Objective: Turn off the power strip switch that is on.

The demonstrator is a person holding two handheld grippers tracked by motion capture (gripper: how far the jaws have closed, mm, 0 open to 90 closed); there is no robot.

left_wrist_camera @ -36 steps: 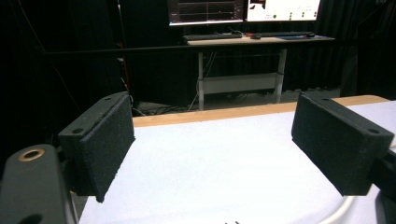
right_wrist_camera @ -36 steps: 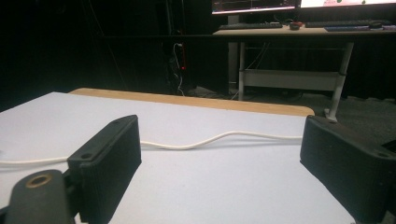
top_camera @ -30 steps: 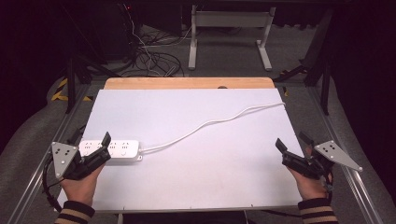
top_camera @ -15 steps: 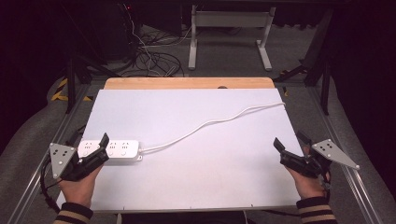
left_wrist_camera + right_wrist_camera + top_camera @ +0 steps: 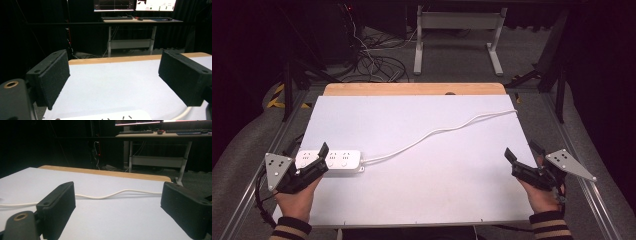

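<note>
My left claw (image 5: 314, 162) gapes empty over the strip (image 5: 329, 160) at 9 o'clock, ready; right claw (image 5: 523, 161) waits wide, empty, at 3.

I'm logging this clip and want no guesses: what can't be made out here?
- Power strip: its socket nearest the left gripper is partly covered by a jaw in the high view; the left gripper view's bottom edge crops it.
- White cord: its far end leaves the table's right edge; no plug is seen.
- Monitor text, left gripper view: too small.
</note>
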